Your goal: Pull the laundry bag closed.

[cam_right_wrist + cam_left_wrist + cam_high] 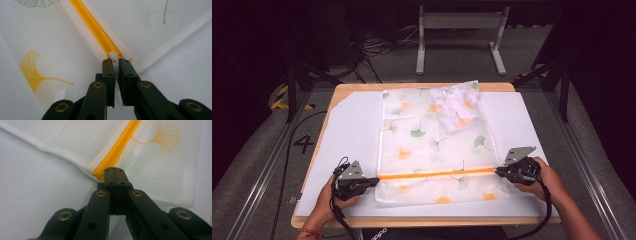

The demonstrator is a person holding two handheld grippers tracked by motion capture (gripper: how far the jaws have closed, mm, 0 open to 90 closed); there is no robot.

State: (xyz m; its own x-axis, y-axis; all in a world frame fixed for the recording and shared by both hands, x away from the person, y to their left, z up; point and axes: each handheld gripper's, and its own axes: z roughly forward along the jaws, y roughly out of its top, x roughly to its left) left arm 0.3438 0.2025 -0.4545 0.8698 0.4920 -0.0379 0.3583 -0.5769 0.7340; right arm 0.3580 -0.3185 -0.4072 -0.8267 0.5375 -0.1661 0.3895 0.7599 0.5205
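Two black two-jaw grippers at opposite ends of orange zipper (437, 173) on white mesh laundry bag with ginkgo-leaf print (422, 145). Left gripper (114, 171): jaws fully closed, tips apparently pinching bag edge. Right gripper (113, 60): clamped on small white zipper pull (113, 57).

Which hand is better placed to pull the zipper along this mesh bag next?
Probably the right. Its tongs are shut on the white zipper pull at the bag's right edge, while the left tongs pinch the other end of the orange zipper, anchoring it.
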